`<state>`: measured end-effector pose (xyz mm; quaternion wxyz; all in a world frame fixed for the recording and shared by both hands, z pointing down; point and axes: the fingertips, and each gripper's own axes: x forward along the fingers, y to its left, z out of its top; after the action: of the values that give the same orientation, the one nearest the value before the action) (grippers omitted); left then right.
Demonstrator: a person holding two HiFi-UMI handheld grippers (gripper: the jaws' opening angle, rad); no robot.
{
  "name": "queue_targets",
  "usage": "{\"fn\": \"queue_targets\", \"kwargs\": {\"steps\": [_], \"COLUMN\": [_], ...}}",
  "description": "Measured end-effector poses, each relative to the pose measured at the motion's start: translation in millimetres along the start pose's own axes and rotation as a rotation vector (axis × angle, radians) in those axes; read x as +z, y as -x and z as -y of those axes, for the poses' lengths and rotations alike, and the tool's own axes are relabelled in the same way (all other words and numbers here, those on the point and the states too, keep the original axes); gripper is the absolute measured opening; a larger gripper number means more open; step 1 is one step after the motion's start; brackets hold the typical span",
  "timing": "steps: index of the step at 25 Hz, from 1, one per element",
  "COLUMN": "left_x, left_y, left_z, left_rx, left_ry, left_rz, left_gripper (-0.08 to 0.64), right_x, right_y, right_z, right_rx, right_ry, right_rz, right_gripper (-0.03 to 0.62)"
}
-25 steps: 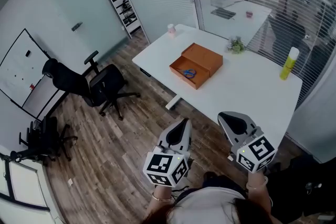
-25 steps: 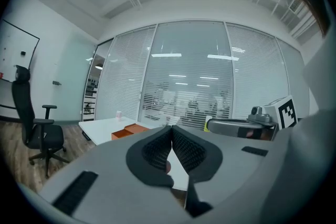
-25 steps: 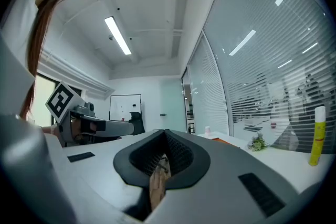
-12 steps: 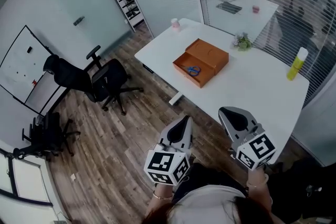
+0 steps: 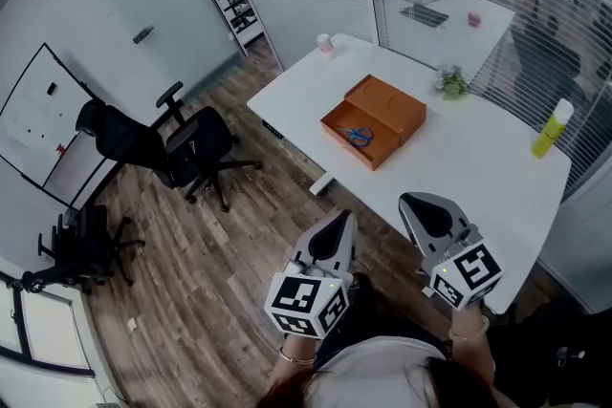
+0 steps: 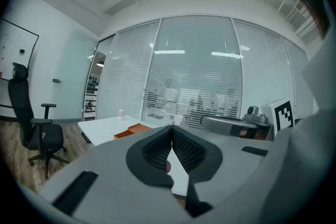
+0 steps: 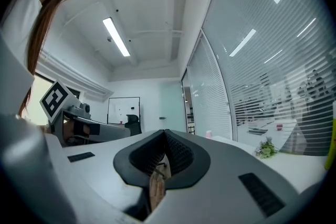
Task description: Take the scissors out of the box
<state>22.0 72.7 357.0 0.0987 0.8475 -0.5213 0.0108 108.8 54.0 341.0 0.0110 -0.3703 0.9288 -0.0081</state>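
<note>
Glass-walled office space with wood-plank flooring (image 5: 225,248) surrounds a person holding two grey hand-held grippers out in front, short of the desk. The left gripper (image 5: 340,219) has its jaws pressed together with nothing between them, and the right gripper (image 5: 413,202), just beside it, is likewise closed and empty. Both point toward a white rectangular table (image 5: 469,172), with open floor between them and its near edge. On the tabletop sits an open orange cardboard box (image 5: 386,106), and the blue-handled scissors (image 5: 359,136) lie inside its open tray, well apart from either gripper. Farther along the table are a small green potted plant (image 5: 451,83), a yellow spray bottle (image 5: 551,130) near the far right corner, and a small pink cup (image 5: 324,42) at the far left corner. Black swivel office chairs (image 5: 186,148) stand on the floor to the left, near a wall-mounted whiteboard (image 5: 36,124).
</note>
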Motion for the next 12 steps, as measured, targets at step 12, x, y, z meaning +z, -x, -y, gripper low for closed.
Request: {"fn": "queue_targets", "kwargs": {"steps": [12], "left_x": [13], "left_y": [-45], "left_z": [-60], "left_rx": [-0.025], "left_ry": [0.006], "left_rz": [0.0], "left_gripper": [0.02], "right_x": [-5], "right_y": [-69], "right_z": [25], "right_rx": [-0.026], "right_ry": [0.025], "right_rz": [-0.022], "right_gripper": [0.029]}}
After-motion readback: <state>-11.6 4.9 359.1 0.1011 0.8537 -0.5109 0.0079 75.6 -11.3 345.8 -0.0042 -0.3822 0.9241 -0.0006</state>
